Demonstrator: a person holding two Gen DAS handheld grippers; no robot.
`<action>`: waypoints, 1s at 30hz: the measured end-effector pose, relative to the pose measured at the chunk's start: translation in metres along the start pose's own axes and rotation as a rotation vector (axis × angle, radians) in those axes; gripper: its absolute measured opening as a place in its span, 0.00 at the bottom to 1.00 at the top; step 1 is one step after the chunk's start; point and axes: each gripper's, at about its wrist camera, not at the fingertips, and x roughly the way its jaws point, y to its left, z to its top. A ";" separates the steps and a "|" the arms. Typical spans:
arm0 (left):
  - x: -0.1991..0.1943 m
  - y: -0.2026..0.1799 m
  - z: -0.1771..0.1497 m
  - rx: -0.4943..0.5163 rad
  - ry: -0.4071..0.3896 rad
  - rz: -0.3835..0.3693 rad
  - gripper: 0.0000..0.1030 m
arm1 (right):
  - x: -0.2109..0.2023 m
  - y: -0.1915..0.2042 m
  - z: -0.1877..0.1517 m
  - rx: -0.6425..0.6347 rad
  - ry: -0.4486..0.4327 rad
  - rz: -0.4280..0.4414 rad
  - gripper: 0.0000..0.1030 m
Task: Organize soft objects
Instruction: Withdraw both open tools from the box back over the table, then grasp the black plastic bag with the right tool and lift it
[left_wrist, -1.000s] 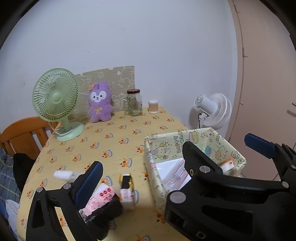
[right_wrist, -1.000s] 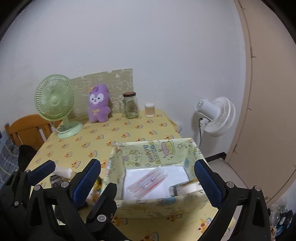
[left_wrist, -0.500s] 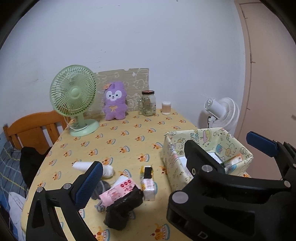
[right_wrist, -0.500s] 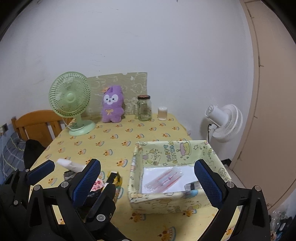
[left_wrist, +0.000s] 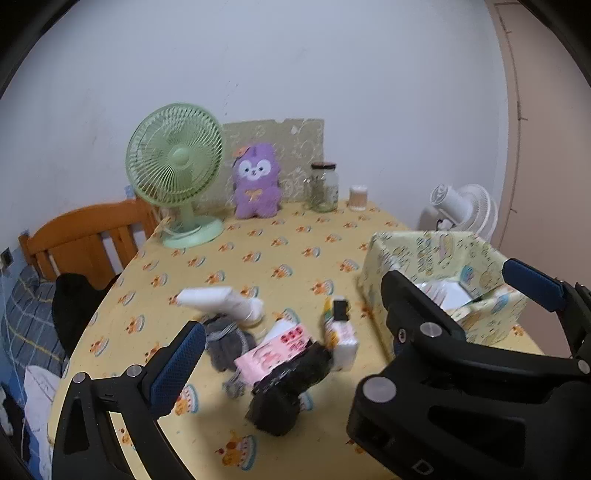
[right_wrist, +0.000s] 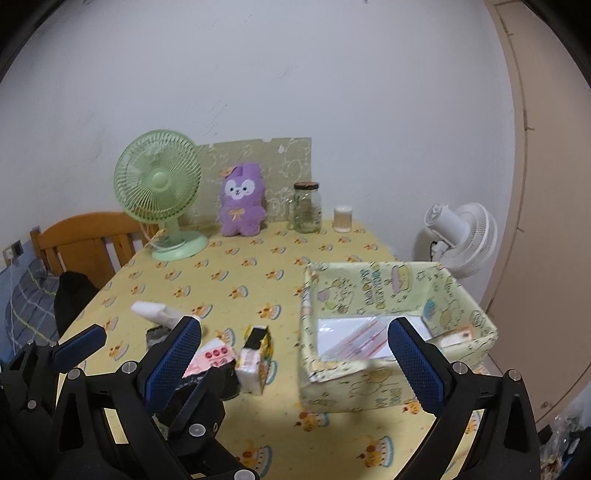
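A pile of soft things lies on the yellow tablecloth: a white rolled sock (left_wrist: 225, 303), a grey sock (left_wrist: 225, 341), a pink tissue pack (left_wrist: 275, 352), a black cloth (left_wrist: 291, 387) and a white-and-yellow tissue pack (left_wrist: 341, 338). They also show in the right wrist view, pink pack (right_wrist: 212, 356), yellow pack (right_wrist: 255, 360). A patterned open box (right_wrist: 388, 295) to the right holds packets. My left gripper (left_wrist: 354, 325) is open above the pile. My right gripper (right_wrist: 291, 358) is open in front of the box. Both are empty.
At the back stand a green fan (left_wrist: 175, 166), a purple plush (left_wrist: 256, 181), a glass jar (left_wrist: 324, 186) and a small cup (left_wrist: 358, 197). A wooden chair (left_wrist: 88, 236) is at the left, a white fan (right_wrist: 461, 236) beyond the table's right edge.
Both grippers have pulled back and swung left from the box. The pile of soft things has come into fuller view. Both stay open.
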 end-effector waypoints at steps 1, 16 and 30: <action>0.002 0.003 -0.003 -0.005 0.008 0.006 1.00 | 0.001 0.002 -0.002 -0.003 0.004 0.004 0.99; 0.023 0.028 -0.032 -0.060 0.090 0.012 1.00 | 0.029 0.028 -0.031 0.023 0.079 0.092 0.95; 0.049 0.044 -0.055 -0.072 0.172 0.057 0.99 | 0.061 0.044 -0.055 0.005 0.193 0.138 0.89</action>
